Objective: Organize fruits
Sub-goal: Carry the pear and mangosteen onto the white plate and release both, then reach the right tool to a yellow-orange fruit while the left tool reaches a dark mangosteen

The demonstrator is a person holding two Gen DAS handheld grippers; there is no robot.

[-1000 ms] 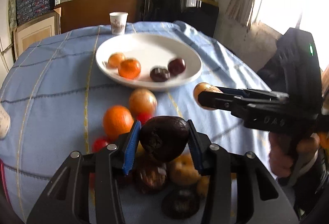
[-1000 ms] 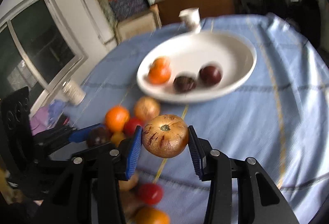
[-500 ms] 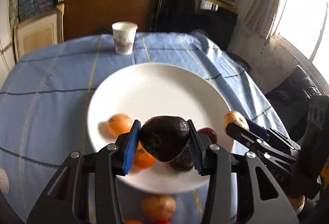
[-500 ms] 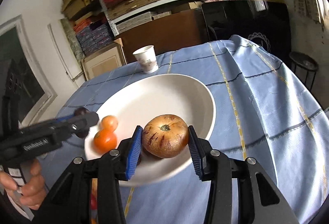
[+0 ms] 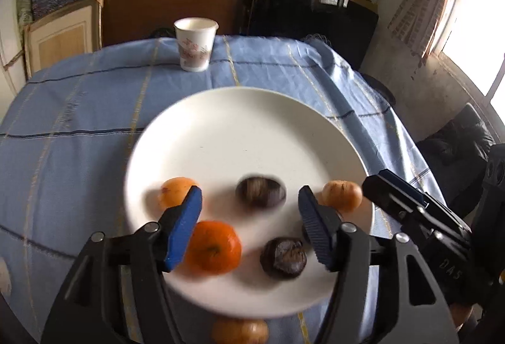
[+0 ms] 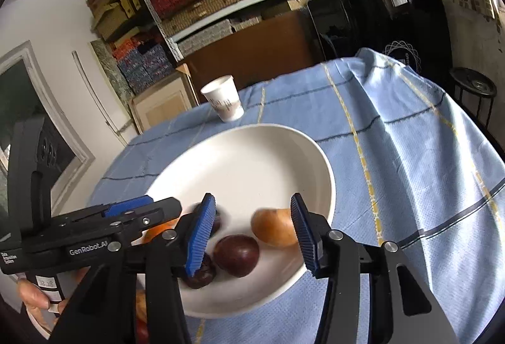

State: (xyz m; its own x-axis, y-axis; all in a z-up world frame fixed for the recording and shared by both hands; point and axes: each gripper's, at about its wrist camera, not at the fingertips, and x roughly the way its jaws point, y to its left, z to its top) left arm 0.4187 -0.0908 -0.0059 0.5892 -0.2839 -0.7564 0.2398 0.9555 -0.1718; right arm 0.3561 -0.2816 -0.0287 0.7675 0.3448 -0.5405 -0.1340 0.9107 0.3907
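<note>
Between opening left tool [image 5: 249, 227] pads, blurred dark fruit [image 5: 260, 192], long axis crosswise.

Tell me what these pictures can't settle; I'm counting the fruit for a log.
- Left wrist view: dark fruit on the white plate is motion-blurred; its kind is unclear.
- Fruit off the plate: cut by the bottom edge.
- Right wrist view: orange fruit mostly hidden behind the left tool.

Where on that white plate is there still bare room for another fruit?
The far half of the plate, toward the paper cup, is bare. The near half is crowded: orange, pale fruits and dark fruits, with both tools over them.
</note>
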